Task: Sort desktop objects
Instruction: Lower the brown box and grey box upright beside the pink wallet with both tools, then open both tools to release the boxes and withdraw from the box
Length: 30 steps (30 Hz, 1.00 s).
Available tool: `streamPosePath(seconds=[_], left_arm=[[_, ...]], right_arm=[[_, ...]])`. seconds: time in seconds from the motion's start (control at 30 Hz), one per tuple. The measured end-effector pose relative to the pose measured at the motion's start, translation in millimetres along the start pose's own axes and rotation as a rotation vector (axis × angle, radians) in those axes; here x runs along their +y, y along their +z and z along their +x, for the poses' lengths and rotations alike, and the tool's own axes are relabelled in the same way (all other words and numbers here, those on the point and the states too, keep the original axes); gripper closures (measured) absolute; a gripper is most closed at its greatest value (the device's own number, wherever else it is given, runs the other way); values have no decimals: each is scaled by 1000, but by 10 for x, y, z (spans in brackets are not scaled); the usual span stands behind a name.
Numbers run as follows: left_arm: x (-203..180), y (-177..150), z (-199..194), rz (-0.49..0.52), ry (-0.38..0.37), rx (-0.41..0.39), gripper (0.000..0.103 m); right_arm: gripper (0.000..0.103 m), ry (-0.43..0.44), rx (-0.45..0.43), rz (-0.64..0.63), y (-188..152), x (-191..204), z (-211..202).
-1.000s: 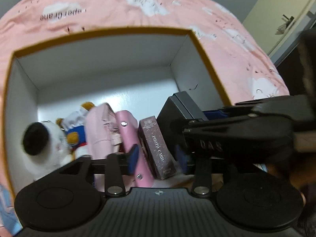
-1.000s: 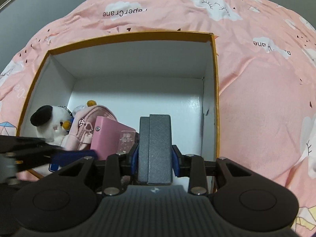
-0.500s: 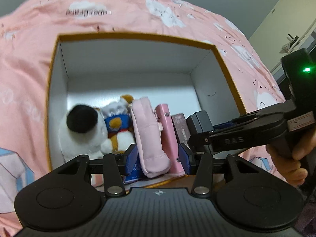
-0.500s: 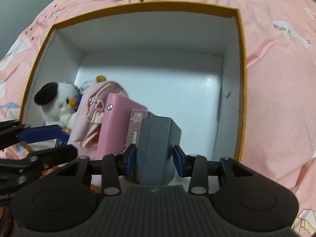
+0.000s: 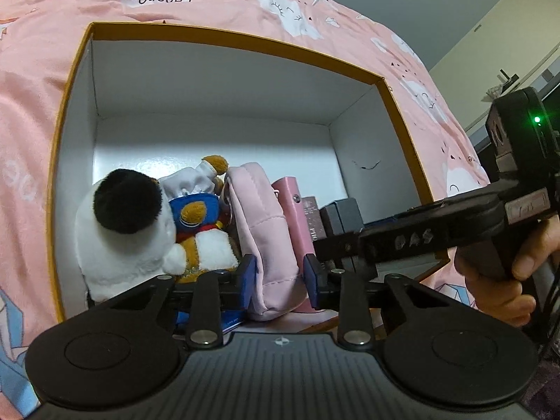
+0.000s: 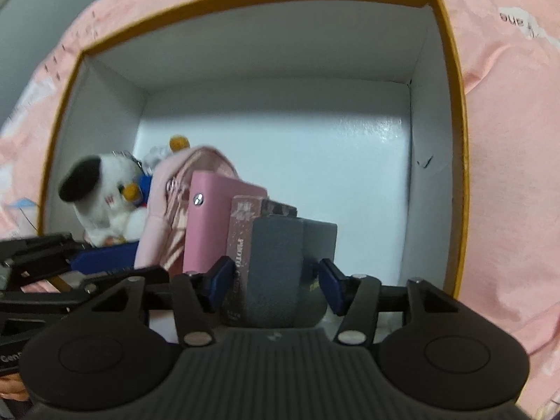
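Inside the orange-rimmed white cardboard box, which sits on a pink cloud-printed bedspread, the sorted things stand in a row along the near wall: a white plush toy with a black ear, a small plush in a blue outfit, a soft pink quilted pouch, a pink snap-button wallet, a mauve patterned card box and a dark grey hard case.

The right gripper straddles the grey case with its jaws opening; its blue pads now stand clear on both sides, so the case rests on the box floor against the card box. The left gripper has its jaws closing around the pink pouch, the pads close on either side, though the fisheye edge makes it hard to say whether they press yet.

The risk, as I judge it, lies in the row's tight packing. If the right gripper lifts out crookedly, a pad could catch the case or the card box and tip them. If the left one drags the soft pouch, it may pull the wallet and plush toys askew.
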<state>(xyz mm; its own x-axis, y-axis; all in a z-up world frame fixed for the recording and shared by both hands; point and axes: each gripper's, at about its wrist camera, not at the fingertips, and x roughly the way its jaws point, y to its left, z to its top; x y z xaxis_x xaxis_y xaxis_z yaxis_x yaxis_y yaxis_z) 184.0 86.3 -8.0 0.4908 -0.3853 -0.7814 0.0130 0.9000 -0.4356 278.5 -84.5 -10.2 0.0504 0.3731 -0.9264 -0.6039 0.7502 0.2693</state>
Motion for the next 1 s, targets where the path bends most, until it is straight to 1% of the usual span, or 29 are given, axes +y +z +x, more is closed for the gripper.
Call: streamPosePath(seconds=[0.07,0.1,0.17,0.27,0.33,0.4,0.5,0.57,0.73,0.87,1.0], left_arm=[[25,11,-45,-4,23,0,70],[49,15,-61,-15,19,5,71],[73,13,-70,-33,7,8,71],[14,14,-16,-24,18,9,71],[-61,15,6,0,30,9,70],[-106,15,-1,18,53,3,70],[-85,7,-11,10,52,-3,70],[-65,8,-14,0,52,-6,70],[-88,16,-51,9,53,-11,70],[-129,19,-90,28,51,-29,70],[-187,23,-129,53,65,-45,70]], right_arm=[[47,101,-13,13,2,-91,-10],[47,136,-9,22,6,-132,2],[47,148,3,45,23,-162,25],[45,121,38,76,72,-144,80],[43,81,51,60,88,-91,120],[43,66,55,45,115,-74,104],[42,60,63,48,99,-59,89],[42,32,70,29,91,9,98],[42,1,63,8,97,110,92],[42,-17,41,-23,62,181,-2],[42,-43,16,-55,29,252,-71]])
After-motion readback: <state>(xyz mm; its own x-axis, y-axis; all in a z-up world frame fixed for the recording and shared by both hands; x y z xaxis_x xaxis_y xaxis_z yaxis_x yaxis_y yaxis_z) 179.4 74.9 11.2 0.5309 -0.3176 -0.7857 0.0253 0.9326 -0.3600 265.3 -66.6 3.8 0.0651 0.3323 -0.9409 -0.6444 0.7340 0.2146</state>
